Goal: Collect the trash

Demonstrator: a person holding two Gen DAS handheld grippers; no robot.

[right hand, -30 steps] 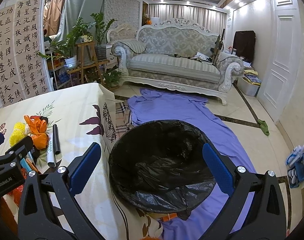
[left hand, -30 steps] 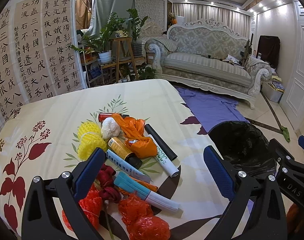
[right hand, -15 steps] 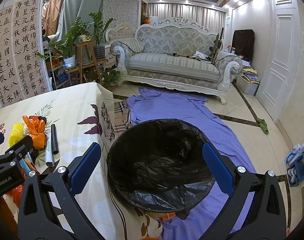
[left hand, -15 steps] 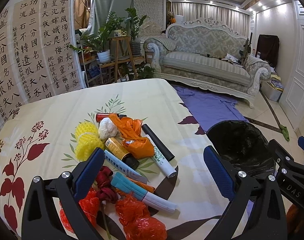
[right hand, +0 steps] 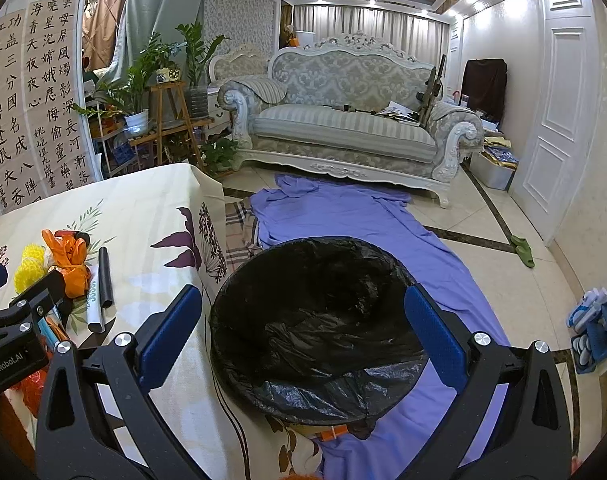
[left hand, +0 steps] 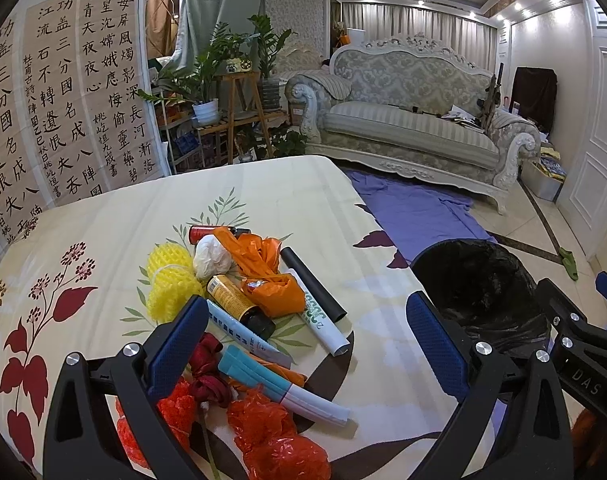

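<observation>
A pile of trash lies on the floral tablecloth (left hand: 263,192): yellow foam nets (left hand: 169,280), a white wad (left hand: 213,258), an orange plastic bag (left hand: 269,276), a brown bottle (left hand: 239,306), a black tube (left hand: 313,282), a white tube (left hand: 325,326), blue-white tubes (left hand: 283,386), red mesh (left hand: 275,440). My left gripper (left hand: 307,344) is open and empty, just above the near side of the pile. My right gripper (right hand: 303,330) is open and empty over a black-lined bin (right hand: 319,328), which also shows in the left wrist view (left hand: 479,280).
The bin stands by the table's right edge (right hand: 211,240). A purple cloth (right hand: 343,216) covers the floor beyond it. A sofa (right hand: 343,128), a plant stand (right hand: 171,120) and a calligraphy screen (left hand: 63,120) are far back. Shoes (right hand: 595,328) lie right.
The left gripper has drawn back and up slightly, so the pile sits a little lower and farther in its view. The right gripper has hardly moved. Both stay open.
</observation>
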